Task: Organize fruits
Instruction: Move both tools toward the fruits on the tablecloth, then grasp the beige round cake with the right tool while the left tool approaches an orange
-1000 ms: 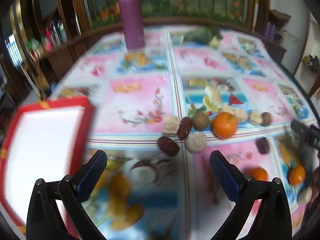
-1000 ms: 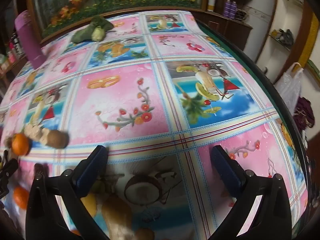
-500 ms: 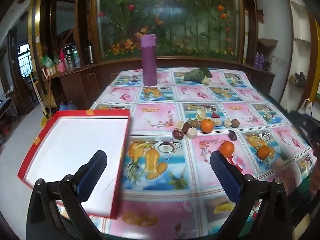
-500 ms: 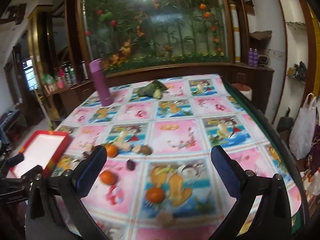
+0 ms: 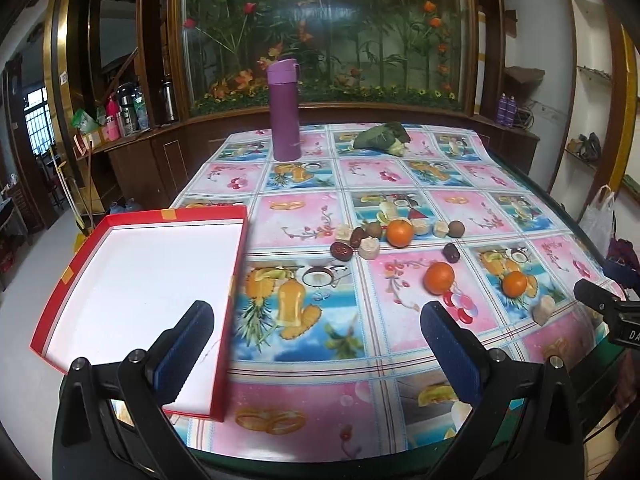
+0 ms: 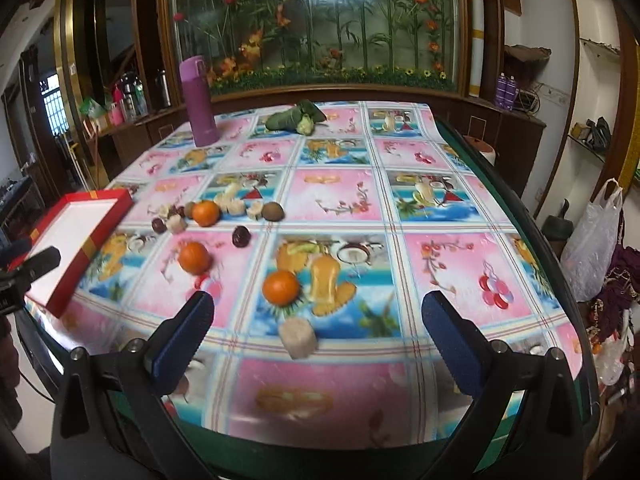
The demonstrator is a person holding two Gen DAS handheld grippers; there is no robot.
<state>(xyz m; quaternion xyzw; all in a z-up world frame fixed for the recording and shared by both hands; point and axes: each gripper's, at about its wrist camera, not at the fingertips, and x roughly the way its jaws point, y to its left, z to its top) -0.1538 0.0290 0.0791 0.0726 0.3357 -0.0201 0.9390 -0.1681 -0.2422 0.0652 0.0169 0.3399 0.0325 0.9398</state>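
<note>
Three oranges (image 5: 399,233) (image 5: 439,277) (image 5: 515,283) lie on the patterned tablecloth with several dark red dates (image 5: 341,251), brown round fruits (image 5: 455,228) and pale cakes (image 5: 369,248). An empty red box with a white inside (image 5: 132,280) sits at the table's left edge. My left gripper (image 5: 316,344) is open and empty, above the table's near edge, well short of the fruit. My right gripper (image 6: 316,340) is open and empty; an orange (image 6: 281,287) and a pale cake (image 6: 297,337) lie just ahead between its fingers. The red box also shows in the right wrist view (image 6: 80,236).
A tall purple flask (image 5: 285,112) and a green leafy bundle (image 5: 382,138) stand at the table's far end. The right gripper's tip (image 5: 600,304) shows at the right in the left wrist view. A white plastic bag (image 6: 592,240) hangs beside the table's right side.
Both grippers have pulled back and up from close over the tablecloth to the near edge. The whole table, red box and fruits have come into view. Both stay open.
</note>
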